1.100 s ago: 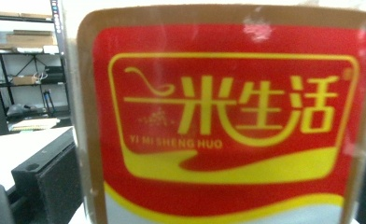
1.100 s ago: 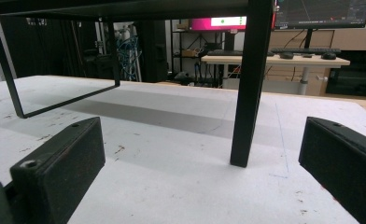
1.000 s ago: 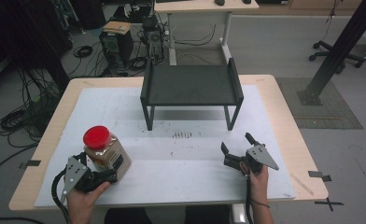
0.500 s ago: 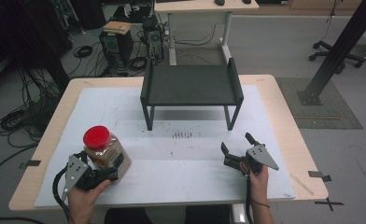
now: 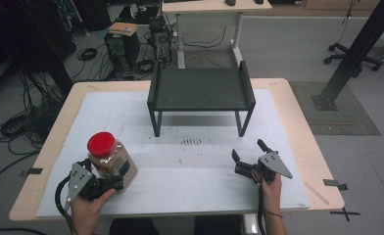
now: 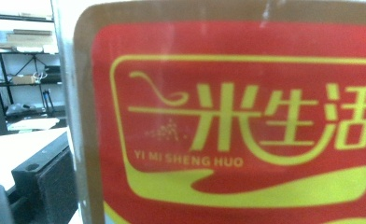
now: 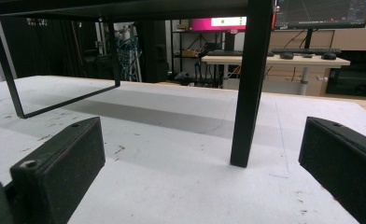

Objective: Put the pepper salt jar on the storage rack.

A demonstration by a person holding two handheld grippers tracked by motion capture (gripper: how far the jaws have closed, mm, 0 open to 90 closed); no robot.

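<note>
A person is sitting at the near edge of the table (image 5: 302,142), holding a gripper in each hand. The left gripper (image 5: 112,182) is gripping a jar (image 5: 110,157) at the near left of the white mat (image 5: 204,166), its jaws closed on the lower part of the jar's body. The jar is standing roughly upright, leaning a little, with its red lid (image 5: 101,143) on top and brownish contents showing through the clear wall. In the left gripper view the jar's red label (image 6: 237,121) with yellow lettering is sitting right up against the camera, and one black jaw is showing at the lower left beside the jar.

The right gripper (image 5: 249,154) is resting at the near right of the mat, well apart from the jar, with its jaws spread wide and holding nothing. It is pointing towards the far side, at the rack (image 5: 200,90). In the right gripper view its two black jaws are standing far apart at the bottom corners, with the bare mat between them and one rack leg (image 7: 246,88) standing on the mat just ahead.

The rack is standing at the far middle of the mat, its flat top bare. A small cluster of dark marks (image 5: 190,142) is lying on the mat between the rack and the grippers.
</note>
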